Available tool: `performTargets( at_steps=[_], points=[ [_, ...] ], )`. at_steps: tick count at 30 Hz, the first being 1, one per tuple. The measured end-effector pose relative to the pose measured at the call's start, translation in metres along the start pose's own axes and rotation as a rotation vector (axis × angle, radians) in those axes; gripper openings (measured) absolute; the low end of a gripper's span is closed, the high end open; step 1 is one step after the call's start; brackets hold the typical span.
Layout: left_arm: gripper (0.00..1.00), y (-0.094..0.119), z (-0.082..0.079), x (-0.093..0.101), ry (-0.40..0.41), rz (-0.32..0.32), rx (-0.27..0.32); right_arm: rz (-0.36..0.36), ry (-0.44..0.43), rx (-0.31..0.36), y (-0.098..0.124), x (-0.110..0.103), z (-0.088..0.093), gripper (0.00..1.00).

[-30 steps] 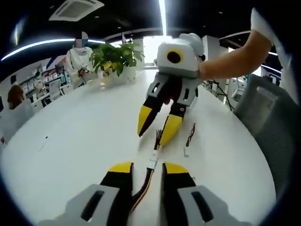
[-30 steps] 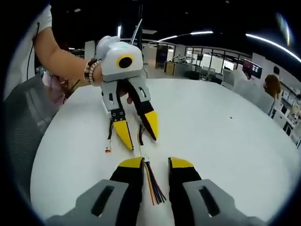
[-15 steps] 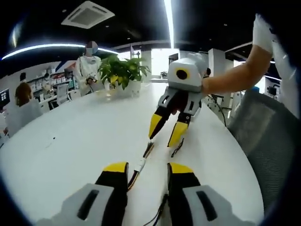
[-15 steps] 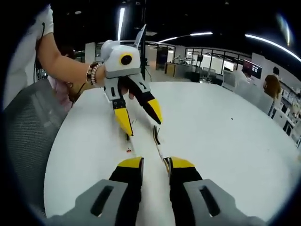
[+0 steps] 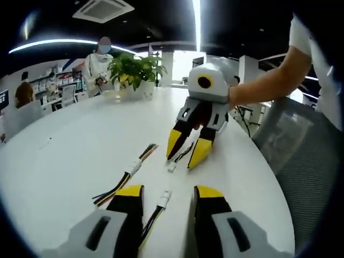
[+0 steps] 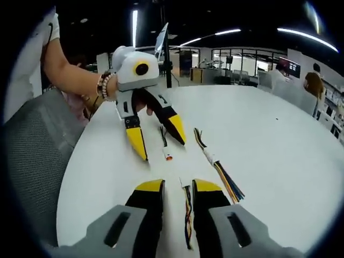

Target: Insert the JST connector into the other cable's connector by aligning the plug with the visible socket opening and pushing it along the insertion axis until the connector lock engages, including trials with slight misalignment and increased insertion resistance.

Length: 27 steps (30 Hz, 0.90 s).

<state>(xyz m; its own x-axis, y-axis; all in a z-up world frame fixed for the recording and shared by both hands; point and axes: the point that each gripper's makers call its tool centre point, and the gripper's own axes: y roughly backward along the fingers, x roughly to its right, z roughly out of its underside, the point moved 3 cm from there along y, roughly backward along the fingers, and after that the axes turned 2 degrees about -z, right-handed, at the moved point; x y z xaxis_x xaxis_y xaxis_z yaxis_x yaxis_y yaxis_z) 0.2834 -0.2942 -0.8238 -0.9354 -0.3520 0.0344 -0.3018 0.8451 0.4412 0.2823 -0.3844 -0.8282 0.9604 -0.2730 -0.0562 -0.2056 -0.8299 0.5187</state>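
Both claws are being held released, jaws spread, nothing gripped. In the left gripper view, the left claw (image 5: pixel 169 194) is being shown at the bottom centre, with the first cable (image 5: pixel 163 199) lying on the table (image 5: pixel 70 140) between its yellow tips, white plastic end pointing up the frame. Just above centre, the right claw (image 5: pixel 187 150) is being pointed down at the second cable (image 5: pixel 172 167), whose small white end is lying just below its tips. In the right gripper view, that second cable (image 6: pixel 187 210) is being seen running between the bottom jaws.

The two ends are judged to be still apart, so picking up is judged to be the step in hand. Each cable is best being pinched on the wires just behind its housing, so the mating face is being left free. The openings should then be lined up squarely before any push is being made; force is best being applied straight along the housings, and eased off if they are being cocked sideways. Which end is the plug cannot be told.

A third bundle (image 5: pixel 127 175) of many-coloured wires with a white block at its middle is lying at left of centre, apart from both claws. The wires are thin and limp, the housings small, boxy and hard, and the tabletop is smooth, glossy white, so sliding is being expected.
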Motion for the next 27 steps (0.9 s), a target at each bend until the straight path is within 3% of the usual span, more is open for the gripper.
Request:
performTargets(
  at_steps=[17,27],
  points=[
    [0.22,0.0014,0.0096,-0.0056,0.026,-0.013,0.0,0.01,0.004,0.036,-0.0022,0.0011,0.0059,0.13],
    [0.06,-0.0012,0.0098,-0.0095,-0.012,-0.003,0.015,-0.003,0.054,0.077,-0.0025,-0.002,0.0074,0.05]
  ],
)
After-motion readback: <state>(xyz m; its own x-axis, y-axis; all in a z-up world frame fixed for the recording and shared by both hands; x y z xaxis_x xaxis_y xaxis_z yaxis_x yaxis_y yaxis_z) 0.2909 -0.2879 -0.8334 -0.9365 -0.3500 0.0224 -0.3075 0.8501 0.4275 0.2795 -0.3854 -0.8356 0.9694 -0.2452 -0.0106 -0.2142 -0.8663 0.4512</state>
